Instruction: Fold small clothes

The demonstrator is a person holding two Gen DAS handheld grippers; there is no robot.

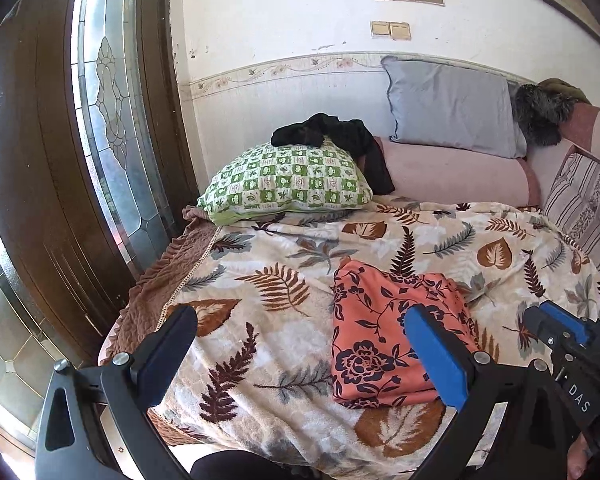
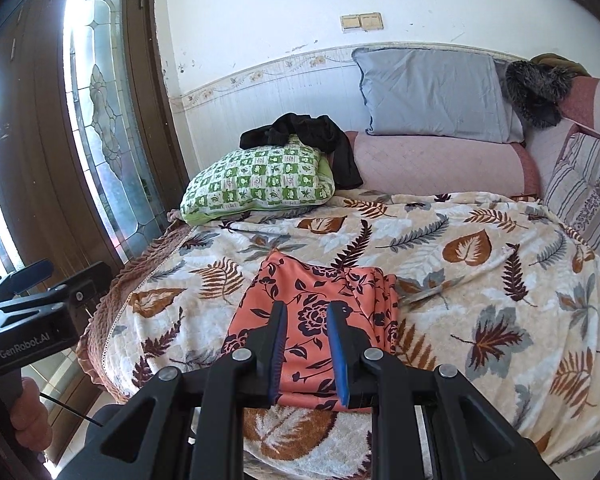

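My left tongs (image 1: 300, 352) spread wide, empty, my right tongs (image 2: 306, 344) nearly together w/ nothing pinched, folded orange floral garment (image 1: 384, 336) flat on leaf blanket (image 1: 268, 280), black clothes (image 1: 332, 136) atop green pillow (image 1: 288, 180) at 12.

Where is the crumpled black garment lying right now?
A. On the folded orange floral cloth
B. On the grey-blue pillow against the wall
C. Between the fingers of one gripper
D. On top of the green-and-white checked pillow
D: the crumpled black garment is draped over the top of the green-and-white checked pillow, one end hanging down its side.
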